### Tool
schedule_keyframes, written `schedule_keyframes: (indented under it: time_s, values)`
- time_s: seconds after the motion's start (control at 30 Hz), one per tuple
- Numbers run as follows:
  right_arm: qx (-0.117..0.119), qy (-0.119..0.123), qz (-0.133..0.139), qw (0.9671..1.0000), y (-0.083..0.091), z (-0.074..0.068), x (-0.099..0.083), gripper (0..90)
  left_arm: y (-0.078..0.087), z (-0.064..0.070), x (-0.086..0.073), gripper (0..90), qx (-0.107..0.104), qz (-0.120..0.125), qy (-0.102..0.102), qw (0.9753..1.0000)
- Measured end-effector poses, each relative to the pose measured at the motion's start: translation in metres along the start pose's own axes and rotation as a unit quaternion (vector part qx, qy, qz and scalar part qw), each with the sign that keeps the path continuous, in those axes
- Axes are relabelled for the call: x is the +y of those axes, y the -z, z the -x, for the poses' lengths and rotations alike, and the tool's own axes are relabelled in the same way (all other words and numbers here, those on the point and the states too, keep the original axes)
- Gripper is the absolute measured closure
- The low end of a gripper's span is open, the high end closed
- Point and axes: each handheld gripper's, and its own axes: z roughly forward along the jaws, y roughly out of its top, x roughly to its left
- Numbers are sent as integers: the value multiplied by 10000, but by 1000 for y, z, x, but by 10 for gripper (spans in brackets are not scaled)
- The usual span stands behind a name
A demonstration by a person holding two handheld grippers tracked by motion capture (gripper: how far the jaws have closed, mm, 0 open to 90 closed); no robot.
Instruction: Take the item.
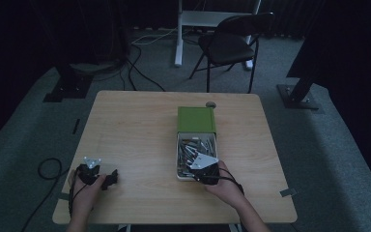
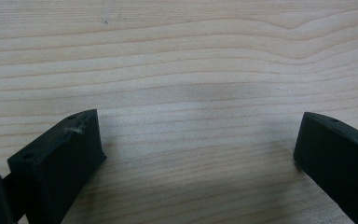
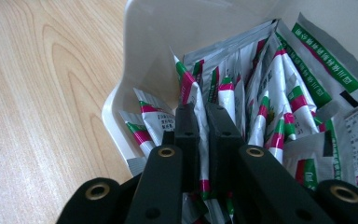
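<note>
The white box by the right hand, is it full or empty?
Full. The white box is packed with standing packets, and the right gripper is closed on one packet.

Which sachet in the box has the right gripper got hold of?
The right gripper is shut on the upright sachet nearest the box's left wall; the other sachets stand free beside it.
</note>
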Motion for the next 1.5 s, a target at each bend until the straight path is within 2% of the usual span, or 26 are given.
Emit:
schedule_keyframes:
  time_s: [0.27,0.4,0.7,0.83,0.97,1.07,1.27,1.5]
  values:
    - [11,-86,57,9999,5,1,2,851,0,0,0,15,2,3,1,10000]
    - [73,-132,193,9997,10,2,5,853,0,0,0,16,1,-1,-1,10000]
    - [113,-132,293,9994,19,3,11,855,0,0,0,15,3,1,0,10000]
    - [172,-366,462,9981,26,7,14,856,0,0,0,16,3,1,0,10000]
    - [187,-385,537,9976,31,8,17,857,0,0,0,15,3,1,0,10000]
    - [228,-394,693,9966,37,9,21,857,0,0,0,15,1,-1,-1,10000]
    - [205,-426,838,9954,45,11,27,857,0,0,0,15,2,-1,-1,10000]
    - [52,-490,1060,9931,57,19,36,858,0,0,0,15,1,-2,-1,10000]
